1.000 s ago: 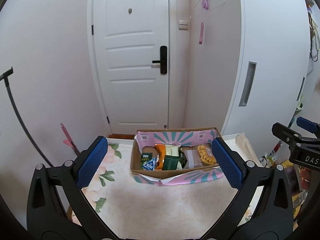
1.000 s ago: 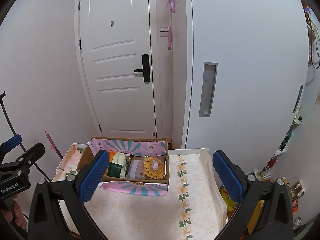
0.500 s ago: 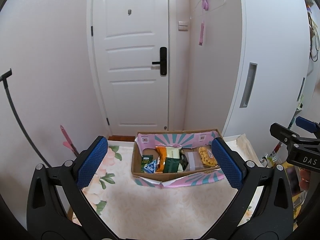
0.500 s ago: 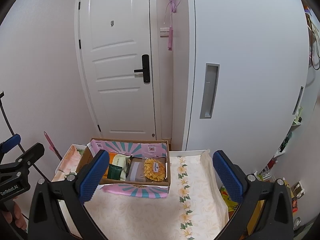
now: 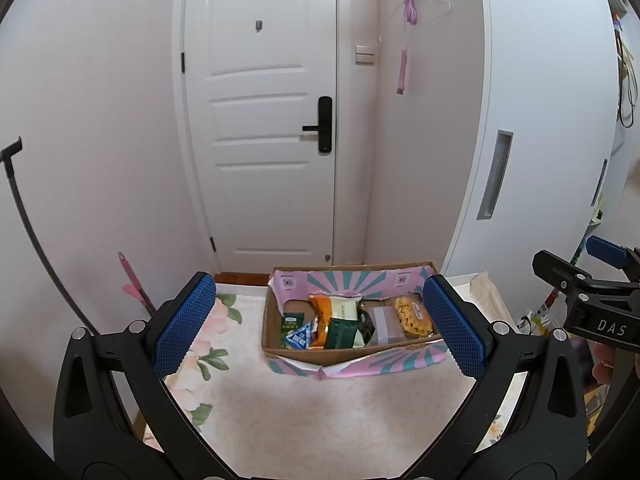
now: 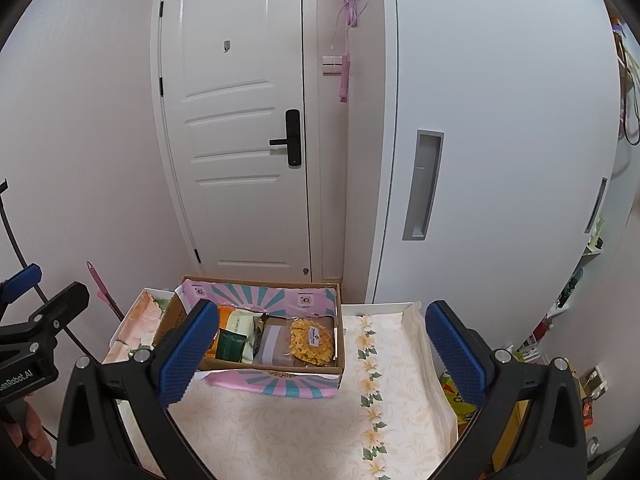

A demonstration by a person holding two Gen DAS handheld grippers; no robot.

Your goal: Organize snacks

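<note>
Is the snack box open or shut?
Open. The box has its flaps folded out, front flap lying on the table, and the snack packets inside show from above.

A white panelled door (image 5: 264, 120) with a black lever handle (image 5: 320, 128) stands at the back, and a light switch (image 5: 366, 55) sits on the wall to its right. A pink cord (image 5: 408, 20) and a wire hanger (image 5: 434, 8) hang above that switch. Right of them is a white sliding door (image 6: 500, 140) with a recessed grey pull (image 6: 423, 184), and the table (image 5: 320, 412) wears a cream floral cloth.
</note>
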